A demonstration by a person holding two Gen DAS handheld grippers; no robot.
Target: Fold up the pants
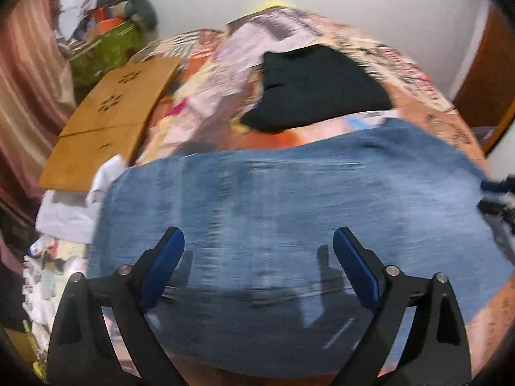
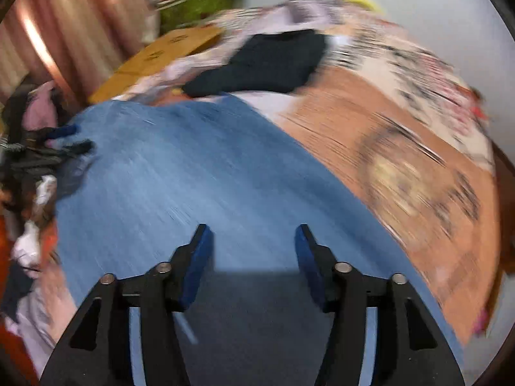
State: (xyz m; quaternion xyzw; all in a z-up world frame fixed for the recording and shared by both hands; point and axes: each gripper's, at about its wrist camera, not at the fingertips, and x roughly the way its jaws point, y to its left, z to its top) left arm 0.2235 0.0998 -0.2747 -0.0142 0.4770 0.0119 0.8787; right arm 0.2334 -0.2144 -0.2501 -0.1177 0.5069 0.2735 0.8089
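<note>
Blue denim pants point(image 1: 273, 199) lie spread flat across a patterned orange bedspread point(image 1: 428, 96); they also fill the middle of the right wrist view point(image 2: 193, 173). My left gripper point(image 1: 259, 238) is open and empty, hovering just above the denim. My right gripper point(image 2: 254, 234) is open and empty above the denim too. The right gripper shows at the right edge of the left wrist view point(image 1: 499, 196); the left gripper shows at the left edge of the right wrist view point(image 2: 61, 141). Both views are motion-blurred.
A folded black garment point(image 1: 315, 87) lies on the bed beyond the pants, also in the right wrist view point(image 2: 267, 64). A flat cardboard sheet point(image 1: 109, 119) and a green box of clutter point(image 1: 106, 48) sit at the left. White cloths point(image 1: 70, 206) lie beside the bed. A curtain point(image 2: 64, 32) hangs left.
</note>
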